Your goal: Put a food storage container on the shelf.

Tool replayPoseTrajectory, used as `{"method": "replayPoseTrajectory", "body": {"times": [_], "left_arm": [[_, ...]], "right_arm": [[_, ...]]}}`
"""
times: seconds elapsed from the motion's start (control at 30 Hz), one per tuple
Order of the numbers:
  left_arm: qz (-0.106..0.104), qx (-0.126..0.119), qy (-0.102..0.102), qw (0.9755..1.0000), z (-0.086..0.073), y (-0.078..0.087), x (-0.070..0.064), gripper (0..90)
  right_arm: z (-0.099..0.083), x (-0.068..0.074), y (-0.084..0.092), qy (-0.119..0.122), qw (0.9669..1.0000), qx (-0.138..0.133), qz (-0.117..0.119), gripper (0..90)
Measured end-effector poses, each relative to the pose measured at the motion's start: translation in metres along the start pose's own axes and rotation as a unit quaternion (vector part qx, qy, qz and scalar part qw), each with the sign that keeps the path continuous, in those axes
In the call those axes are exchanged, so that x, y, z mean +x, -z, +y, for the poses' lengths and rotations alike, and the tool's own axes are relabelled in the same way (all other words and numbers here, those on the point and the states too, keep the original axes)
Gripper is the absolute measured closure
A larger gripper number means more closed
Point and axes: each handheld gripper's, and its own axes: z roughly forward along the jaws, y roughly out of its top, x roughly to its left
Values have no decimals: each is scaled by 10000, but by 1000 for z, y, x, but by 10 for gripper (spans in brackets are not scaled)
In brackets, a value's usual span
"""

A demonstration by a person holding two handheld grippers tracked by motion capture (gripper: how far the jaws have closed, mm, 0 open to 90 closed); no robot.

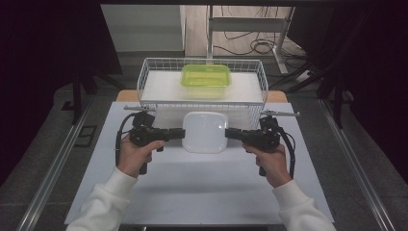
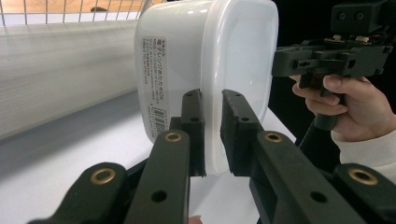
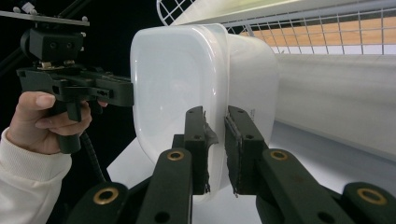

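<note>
Your left gripper (image 1: 182, 133) was clamped on the left rim of the white, rounded-square plastic container (image 1: 205, 131), and your right gripper (image 1: 228, 133) was clamped on the opposite rim, so the container hung between them above the table. Its lid was smooth, milky and faintly translucent, with soft corners; a printed label with a barcode (image 2: 154, 86) ran down the side wall next to your left jaws. Beyond the container stood a white wire basket (image 1: 144, 77) holding a translucent yellow-green plastic box (image 1: 205, 81). Below your grippers lay the matte white tabletop (image 1: 202, 192).
</note>
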Motion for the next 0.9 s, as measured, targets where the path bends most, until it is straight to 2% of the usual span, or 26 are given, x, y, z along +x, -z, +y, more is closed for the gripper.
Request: {"method": "replayPoseTrajectory", "body": {"times": [0.43, 0.9], "left_arm": [[72, -131, -79, 9999, 16, 10, -5, 800], [99, -226, -125, 9996, 45, 15, 0, 792]], "right_arm": [[20, 12, 2, 177, 9998, -61, 1, 790], [51, 18, 2, 298, 9995, -108, 40, 795]]}}
